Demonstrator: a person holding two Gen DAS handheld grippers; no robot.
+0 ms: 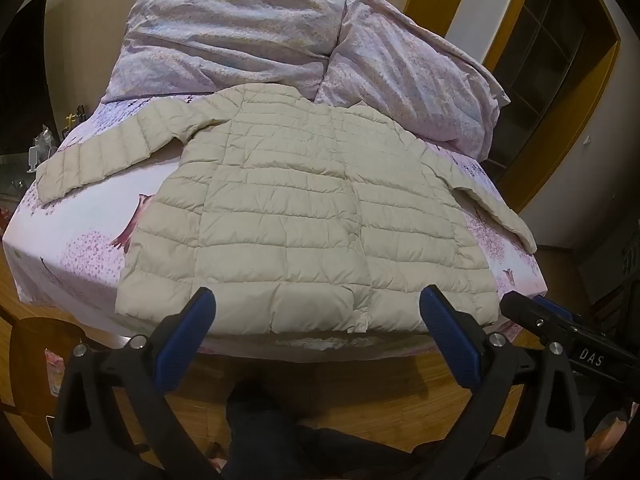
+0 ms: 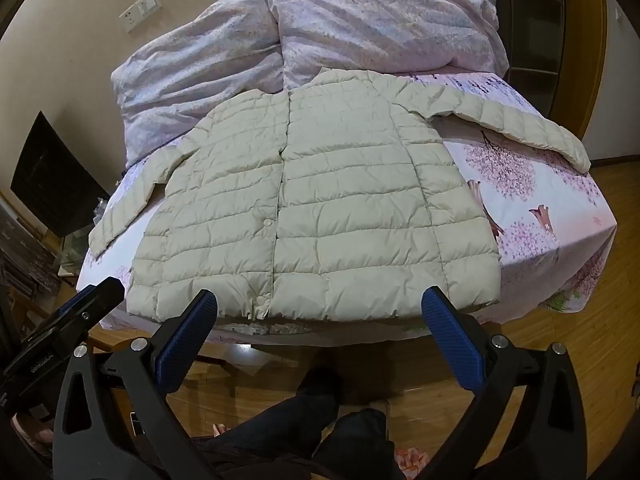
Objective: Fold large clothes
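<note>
Surface: a bed (image 1: 80,240) under a pink sheet printed with blossom trees is carrying everything; wooden floor (image 2: 540,360) is showing around it.
Room: a beige wall with a switch plate (image 2: 140,10) is standing behind the bed, and a wood-framed doorway (image 1: 560,80) is opening at the side.
Surroundings: a crumpled floral duvet (image 1: 240,36) is lying heaped at the far end, touching the jacket's collar.
In the way: the person's dark-trousered legs (image 2: 320,420) are showing below the grippers, near the bed's edge.
Jacket: the cream quilted puffer jacket (image 1: 304,200) is lying flat, front up and snapped shut, hem at the near edge.
Axis: its length is running from near hem to far collar; both sleeves are spreading outward.
Left gripper (image 1: 318,308): hovering over the hem, jaws spread wide, gripping nothing.
Right gripper (image 2: 320,308): hovering likewise, jaws released and empty.
</note>
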